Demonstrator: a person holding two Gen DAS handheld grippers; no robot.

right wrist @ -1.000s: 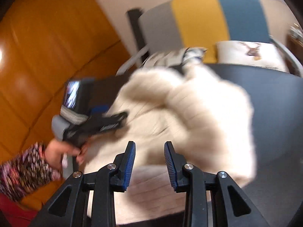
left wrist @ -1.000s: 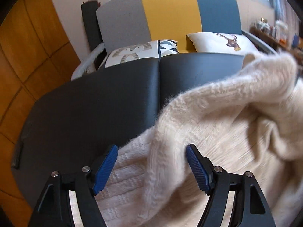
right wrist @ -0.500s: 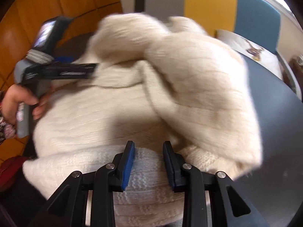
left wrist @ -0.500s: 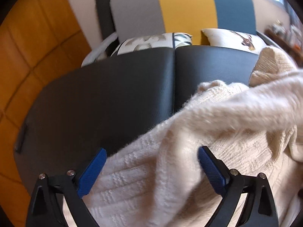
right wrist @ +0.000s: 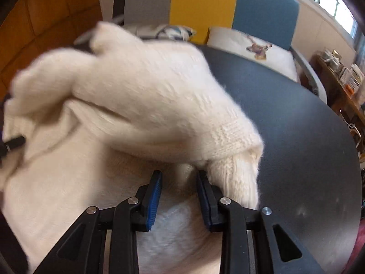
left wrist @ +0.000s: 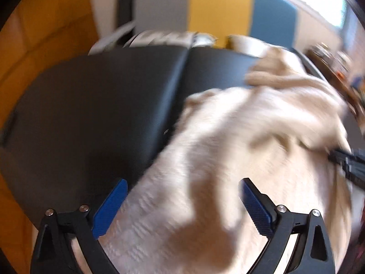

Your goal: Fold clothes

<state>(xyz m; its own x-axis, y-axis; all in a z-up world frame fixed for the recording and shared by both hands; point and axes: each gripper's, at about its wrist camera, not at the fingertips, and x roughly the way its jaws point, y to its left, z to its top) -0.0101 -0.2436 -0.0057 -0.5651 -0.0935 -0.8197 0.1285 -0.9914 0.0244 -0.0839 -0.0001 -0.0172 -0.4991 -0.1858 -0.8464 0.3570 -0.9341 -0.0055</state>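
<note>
My left gripper point(left wrist: 182, 202) has just spread its jaws wide and slid along the cream sweater point(left wrist: 239, 148), whose fold now lies loose between the pads, unpinched. The sweater sits heaped on the black table point(left wrist: 91, 114), running from my left claw toward two o'clock. My right gripper point(right wrist: 179, 189) is nearer the bunched sleeve point(right wrist: 232, 173) at one o'clock; its jaws stand narrow around knit, but whether they pinch it I cannot tell.
</note>
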